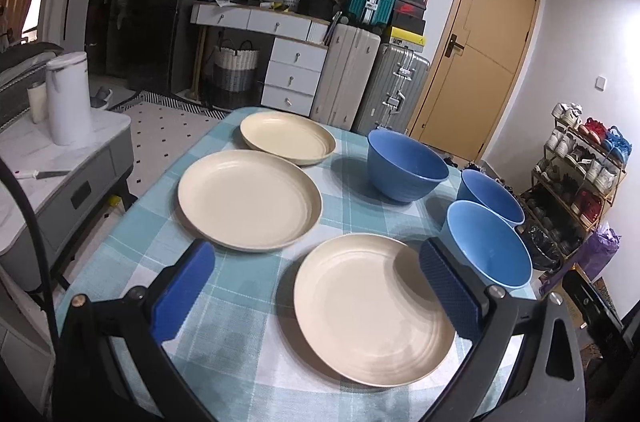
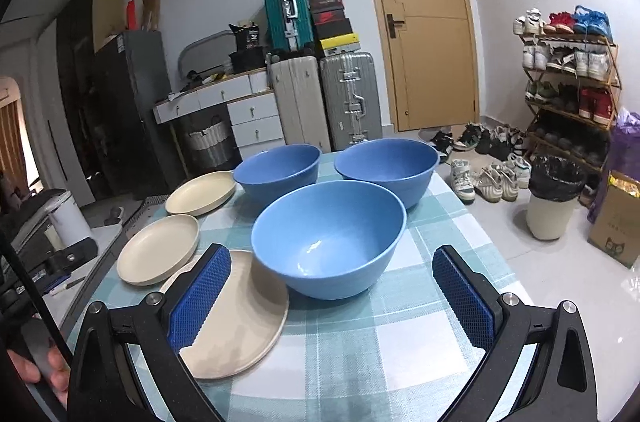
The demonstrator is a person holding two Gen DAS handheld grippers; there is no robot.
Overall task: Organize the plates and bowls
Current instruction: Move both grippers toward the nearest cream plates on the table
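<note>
1. We hold the left gripper (image 1: pixel 316 262) above the near part of the table (image 1: pixel 132 262), jaws spread wide and gripping nothing; its blue pads (image 1: pixel 182 292) frame the nearest cream plate (image 1: pixel 372 310)
2. We hold the right gripper (image 2: pixel 332 272) above the same table's near edge, jaws likewise spread wide and empty; the nearest blue bowl (image 2: pixel 328 238) sits between its pads (image 2: pixel 200 298) in the right wrist view, without contact
3. Three cream plates lie flat on the checked tablecloth (image 1: pixel 240 342) in a line receding on the left side: the nearest plate, the middle plate (image 1: pixel 248 198) and the far plate (image 1: pixel 288 136). All three stand apart from one another
4. Three blue bowls stand upright on the right side of the table: the nearest bowl, a second bowl (image 2: pixel 386 168) behind it to the right and a third bowl (image 2: pixel 278 168) behind it to the left
5. In the right wrist view the nearest bowl's base lies just beside the nearest plate's rim; we cannot tell whether they touch
6. Beyond the table we see a wooden door (image 2: pixel 424 34), stacked suitcases (image 2: pixel 324 102), a white drawer unit (image 1: pixel 294 74), a shoe rack (image 2: pixel 568 82) and a lined waste bin (image 2: pixel 554 196)
</note>
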